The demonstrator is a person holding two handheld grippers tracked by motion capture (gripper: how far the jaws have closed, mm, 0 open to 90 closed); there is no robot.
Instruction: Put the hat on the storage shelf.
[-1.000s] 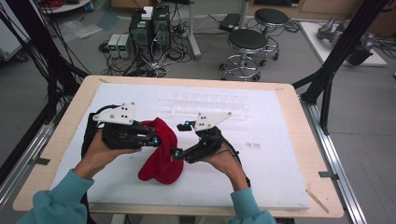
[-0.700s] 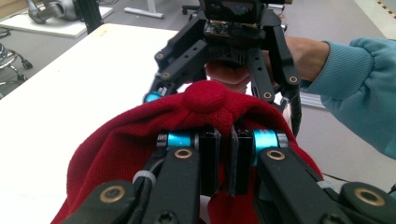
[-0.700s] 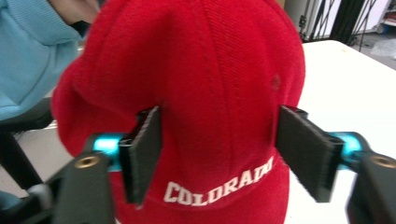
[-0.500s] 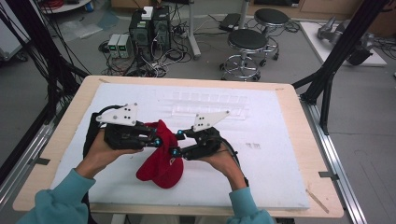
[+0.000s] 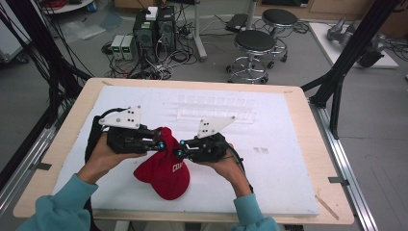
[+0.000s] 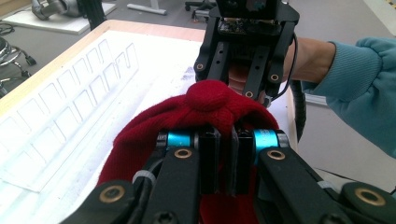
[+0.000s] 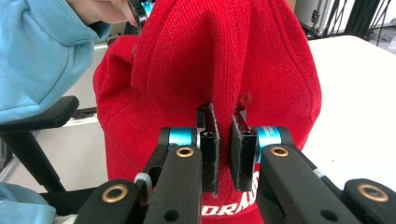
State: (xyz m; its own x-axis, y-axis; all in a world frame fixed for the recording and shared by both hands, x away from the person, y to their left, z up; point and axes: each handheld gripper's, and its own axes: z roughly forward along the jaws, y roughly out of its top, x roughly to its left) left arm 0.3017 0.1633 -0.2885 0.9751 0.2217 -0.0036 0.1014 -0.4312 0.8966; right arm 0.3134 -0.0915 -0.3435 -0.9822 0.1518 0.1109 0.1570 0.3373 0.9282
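Gripping a red cap (image 5: 163, 168) from both sides above the white tabletop (image 5: 279, 163) in the high view: left gripper (image 5: 161, 144), right gripper (image 5: 179, 153). Pinching a fold of cap cloth (image 6: 219, 107) between closed jaws in the left gripper view. Clamped likewise on a ridge of fabric (image 7: 224, 70) in the right gripper view, jaws having just closed.

red cap (image 5: 163, 168): white lettering cut short by a fold in high view, by the bottom edge in right gripper view | left gripper (image 6: 223, 154): cloth between the 2 pads hidden | person: sleeves cut off at the bottom edge | white table mat (image 5: 269, 159): small dark marks too small to read | stool (image 5: 281, 17): cut off at top edge
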